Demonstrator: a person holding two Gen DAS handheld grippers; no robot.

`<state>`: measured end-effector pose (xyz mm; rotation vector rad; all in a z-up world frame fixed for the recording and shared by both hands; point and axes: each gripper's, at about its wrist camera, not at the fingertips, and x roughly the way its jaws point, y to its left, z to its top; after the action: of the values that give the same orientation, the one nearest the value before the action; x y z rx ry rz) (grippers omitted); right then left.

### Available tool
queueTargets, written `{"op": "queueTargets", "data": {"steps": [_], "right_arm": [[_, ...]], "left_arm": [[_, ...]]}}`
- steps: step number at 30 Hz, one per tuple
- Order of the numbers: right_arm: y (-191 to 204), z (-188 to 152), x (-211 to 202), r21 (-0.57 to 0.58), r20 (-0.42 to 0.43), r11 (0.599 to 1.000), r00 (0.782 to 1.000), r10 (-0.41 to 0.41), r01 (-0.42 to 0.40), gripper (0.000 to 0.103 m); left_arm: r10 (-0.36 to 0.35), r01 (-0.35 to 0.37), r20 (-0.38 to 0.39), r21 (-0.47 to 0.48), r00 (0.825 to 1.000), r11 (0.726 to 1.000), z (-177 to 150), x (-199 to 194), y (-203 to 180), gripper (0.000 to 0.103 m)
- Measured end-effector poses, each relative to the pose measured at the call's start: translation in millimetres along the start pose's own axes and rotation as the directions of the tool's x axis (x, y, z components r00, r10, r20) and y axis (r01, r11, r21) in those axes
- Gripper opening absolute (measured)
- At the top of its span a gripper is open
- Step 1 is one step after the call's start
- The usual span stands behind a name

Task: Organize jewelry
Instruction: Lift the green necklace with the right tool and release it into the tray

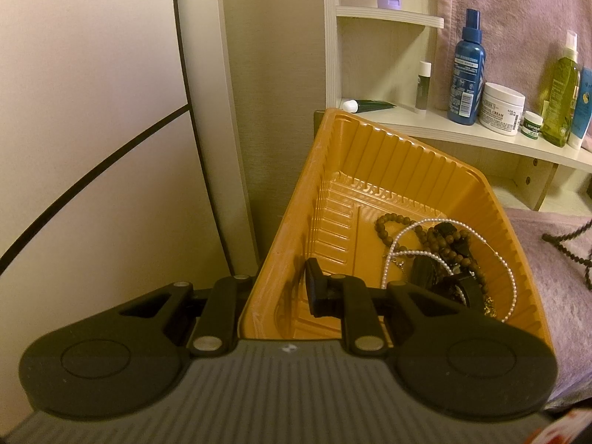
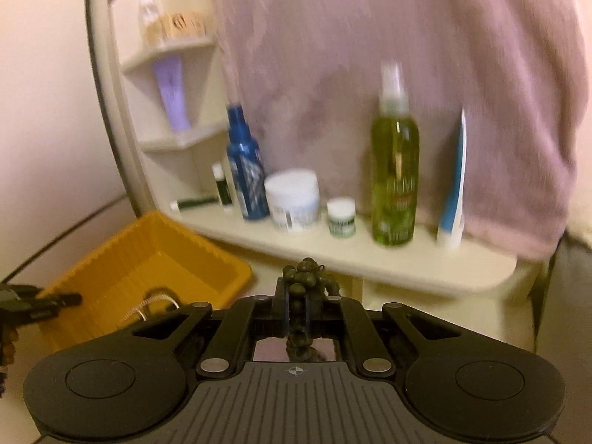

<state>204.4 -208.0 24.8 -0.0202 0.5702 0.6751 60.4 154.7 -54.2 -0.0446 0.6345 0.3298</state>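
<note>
An orange plastic tray (image 1: pixel 370 155) holds a brown bead bracelet (image 1: pixel 384 222), a pearl necklace (image 1: pixel 403 236) and several dark pieces tangled together. My left gripper (image 1: pixel 285 292) is shut on the tray's near left wall, one finger inside and the other hidden outside it. In the right wrist view my right gripper (image 2: pixel 296 296) is shut on a bunched string of dark olive beads (image 2: pixel 301 281), lifted above the table to the right of the tray (image 2: pixel 111 270). The left gripper (image 2: pixel 63 299) shows at that view's left edge on the tray rim.
A cream shelf (image 2: pixel 333 255) behind the tray carries a blue spray bottle (image 1: pixel 466 70), a white cream jar (image 1: pixel 501 109), a green bottle (image 2: pixel 395 170) and small tubes. A pink fleece cloth (image 1: pixel 555 277) covers the surface to the right; a black bead string (image 1: pixel 569 244) lies on it.
</note>
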Motion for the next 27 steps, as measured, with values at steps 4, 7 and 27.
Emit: {"op": "queueTargets", "data": {"steps": [4,7,27], "right_arm": [[8.0,23.2,-17.7,-0.034,0.035,0.999,0.999,0.008,-0.006,0.007],[15.2,38.1,-28.4,-0.055,0.059,0.998,0.998,0.018,-0.015,0.007],[112.0,119.2,-24.2,-0.161,0.191,0.931,0.915,0.356,-0.329,0.007]], "left_arm": [[-0.003,0.003,-0.001,-0.005,1.0,1.0,0.0,-0.1,0.3,0.018],[-0.004,0.004,-0.001,-0.006,1.0,1.0,0.0,0.0,0.4,0.018],[-0.013,0.013,-0.001,-0.014,1.0,1.0,1.1,1.1,1.9,0.017]]}}
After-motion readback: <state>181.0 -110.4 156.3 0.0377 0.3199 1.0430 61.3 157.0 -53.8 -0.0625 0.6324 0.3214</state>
